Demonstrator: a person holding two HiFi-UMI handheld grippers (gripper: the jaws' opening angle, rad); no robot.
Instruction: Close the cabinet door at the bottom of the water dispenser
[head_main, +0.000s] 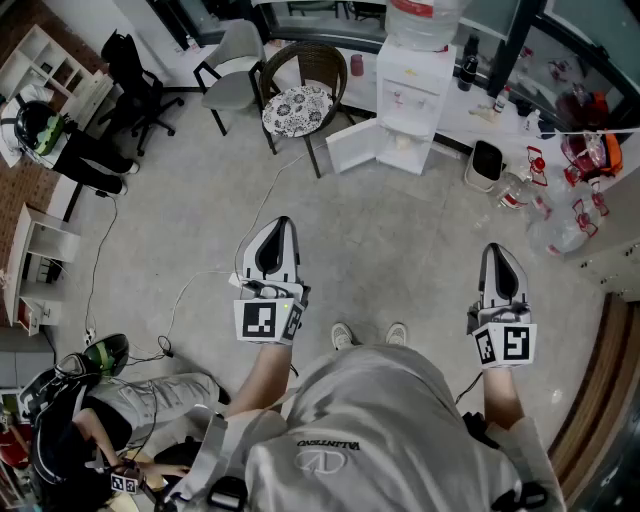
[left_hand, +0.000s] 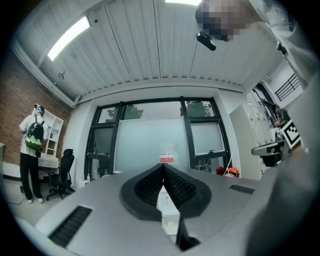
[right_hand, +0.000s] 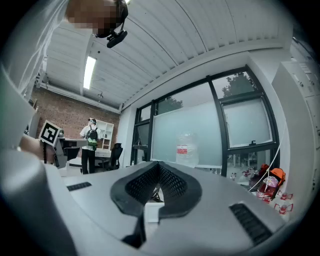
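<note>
The white water dispenser (head_main: 413, 103) stands at the far wall with a clear bottle (head_main: 421, 20) on top. Its bottom cabinet door (head_main: 352, 147) hangs open, swung out to the left. Both grippers are held level over the floor, well short of the dispenser. My left gripper (head_main: 281, 222) is shut with nothing in it, and my right gripper (head_main: 497, 248) is likewise shut and empty. In the left gripper view the closed jaws (left_hand: 163, 165) point at the bottle (left_hand: 167, 154). In the right gripper view the closed jaws (right_hand: 159, 162) sit left of the bottle (right_hand: 186, 149).
A wicker chair (head_main: 300, 95) with a patterned cushion stands just left of the open door, a grey chair (head_main: 235, 65) behind it. A white bin (head_main: 485, 165) sits right of the dispenser. Cables (head_main: 200, 290) trail on the floor. A person (head_main: 80, 420) crouches at the lower left.
</note>
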